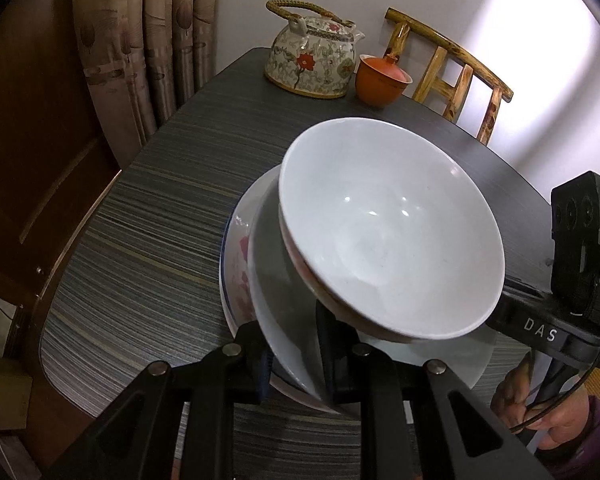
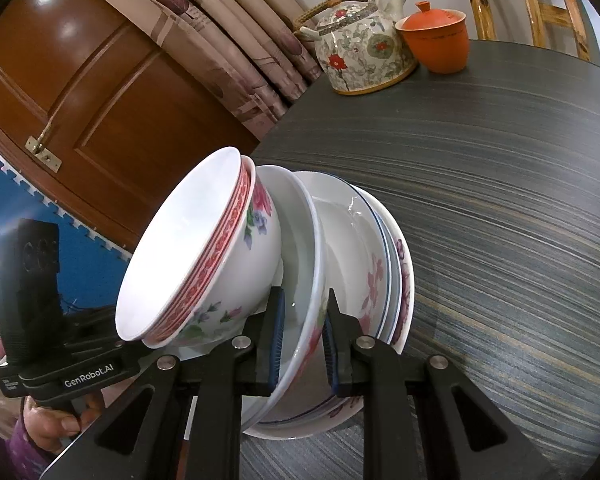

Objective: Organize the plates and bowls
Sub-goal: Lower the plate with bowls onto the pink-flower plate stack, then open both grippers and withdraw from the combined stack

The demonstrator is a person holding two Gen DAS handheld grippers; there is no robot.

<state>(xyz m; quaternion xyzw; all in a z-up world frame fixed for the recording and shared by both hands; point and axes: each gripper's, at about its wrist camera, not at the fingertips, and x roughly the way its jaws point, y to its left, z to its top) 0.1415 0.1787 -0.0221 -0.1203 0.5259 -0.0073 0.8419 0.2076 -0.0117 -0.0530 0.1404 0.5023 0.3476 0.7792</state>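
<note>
**Both grippers pinch the plate stack from opposite sides**

Our left gripper (image 1: 290, 354) pinches the near rim of the plates (image 1: 260, 280); our right gripper (image 2: 302, 340) clamps the rim (image 2: 312, 280) on the opposite side. Just beyond both sets of fingers, two nested bowls (image 2: 204, 256) sit on the stack, tilted, mouths toward the left gripper. Further out on the table (image 1: 148, 216) stand a teapot (image 1: 312, 60) and an orange cup (image 1: 380, 80).

We run matte black grippers: the left gripper (image 1: 296, 356) and right gripper (image 2: 304, 344) have blue finger pads (image 2: 277, 344) and silver pivot screws (image 2: 242, 342). White lettering sits beside the screws. A thin black cable (image 1: 556, 412) runs near a purple sleeve (image 1: 596, 432).
</note>
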